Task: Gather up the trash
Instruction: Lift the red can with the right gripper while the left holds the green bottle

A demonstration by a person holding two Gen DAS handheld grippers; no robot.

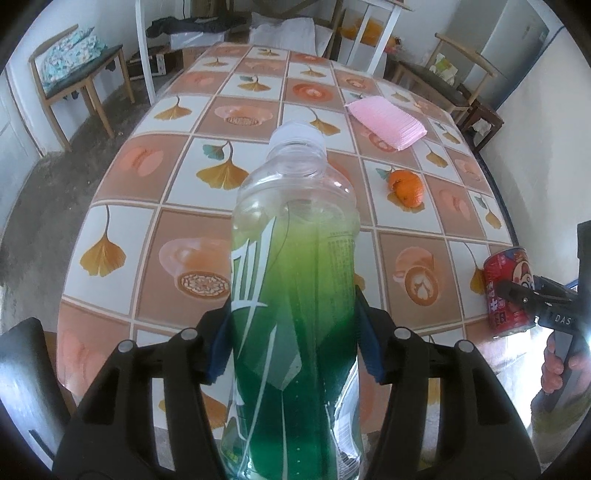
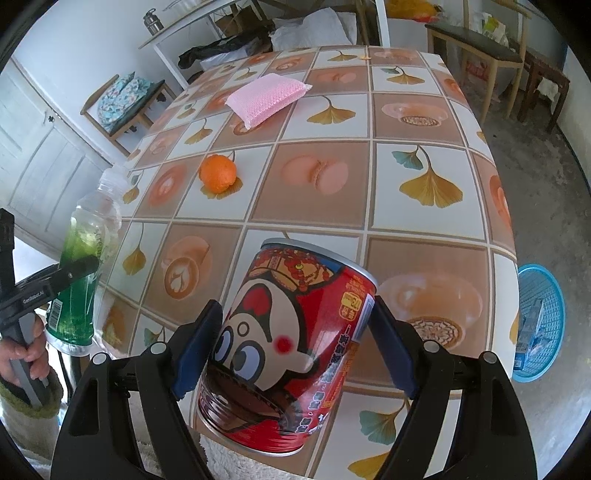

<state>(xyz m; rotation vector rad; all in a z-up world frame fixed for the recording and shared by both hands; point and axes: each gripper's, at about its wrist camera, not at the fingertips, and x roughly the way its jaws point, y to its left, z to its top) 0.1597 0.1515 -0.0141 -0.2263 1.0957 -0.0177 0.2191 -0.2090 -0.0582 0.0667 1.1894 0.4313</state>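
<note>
My left gripper (image 1: 295, 332) is shut on a clear plastic bottle with a green label (image 1: 295, 280), held above the near edge of the table; the bottle also shows in the right wrist view (image 2: 83, 273). My right gripper (image 2: 295, 339) is shut on a red cartoon can (image 2: 284, 347), tilted, above the table's near edge; the can also shows in the left wrist view (image 1: 508, 291). An orange peel (image 1: 406, 186) lies on the patterned tablecloth (image 1: 147, 177), also seen in the right wrist view (image 2: 218, 173). A pink sponge (image 2: 267, 98) lies farther back.
A blue plastic basket (image 2: 541, 321) with some items inside stands on the floor right of the table. Wooden chairs (image 1: 79, 74) stand around the table. A white shelf frame (image 1: 373, 33) and bags sit at the far end.
</note>
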